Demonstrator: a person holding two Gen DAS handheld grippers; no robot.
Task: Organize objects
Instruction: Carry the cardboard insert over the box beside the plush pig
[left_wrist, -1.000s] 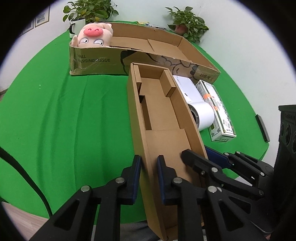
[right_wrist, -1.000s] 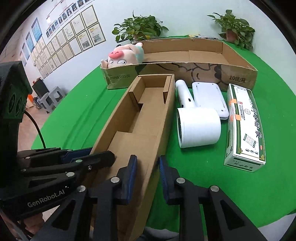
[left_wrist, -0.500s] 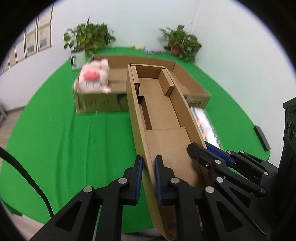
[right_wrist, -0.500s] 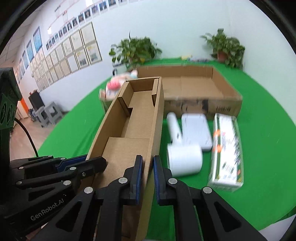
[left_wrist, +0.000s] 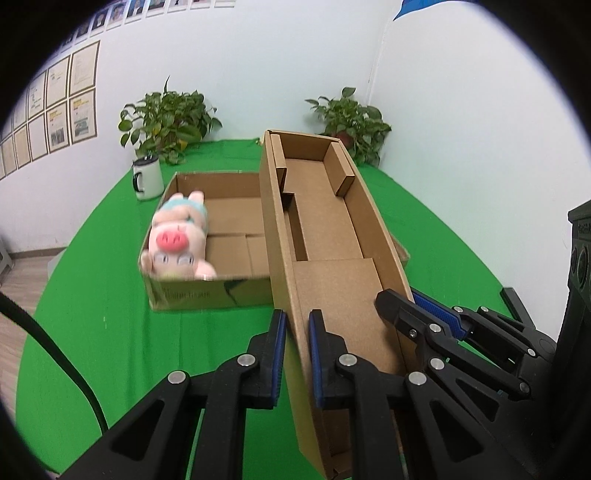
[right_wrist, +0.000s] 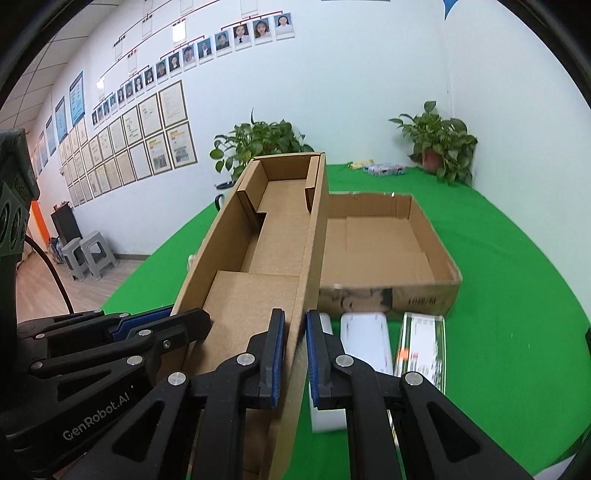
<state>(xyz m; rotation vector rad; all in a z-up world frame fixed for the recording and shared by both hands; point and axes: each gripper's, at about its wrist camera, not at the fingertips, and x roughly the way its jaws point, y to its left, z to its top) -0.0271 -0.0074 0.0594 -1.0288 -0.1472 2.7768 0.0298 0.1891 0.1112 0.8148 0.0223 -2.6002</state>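
Note:
A long narrow cardboard tray (left_wrist: 325, 236) with inner flaps is held in the air over the green table, far end tilted up. My left gripper (left_wrist: 297, 354) is shut on its left wall. My right gripper (right_wrist: 295, 354) is shut on its right wall (right_wrist: 314, 236); it also shows in the left wrist view (left_wrist: 417, 314). A wide open cardboard box (left_wrist: 207, 291) lies on the table beyond, with a pink plush pig (left_wrist: 177, 240) in its left end. In the right wrist view the box (right_wrist: 388, 251) is empty on its right side.
Below the tray lie a white paper roll (right_wrist: 325, 413), a flat white device (right_wrist: 365, 339) and a green-white carton (right_wrist: 421, 347). A white mug (left_wrist: 147, 177) and two potted plants (left_wrist: 170, 118) stand at the table's back (left_wrist: 92, 314). Grey stools (right_wrist: 88, 254) stand on the floor.
Both grippers have lifted the long tray off the table and tilted its far end upward. The wide box and the pig now sit lower and farther in view.

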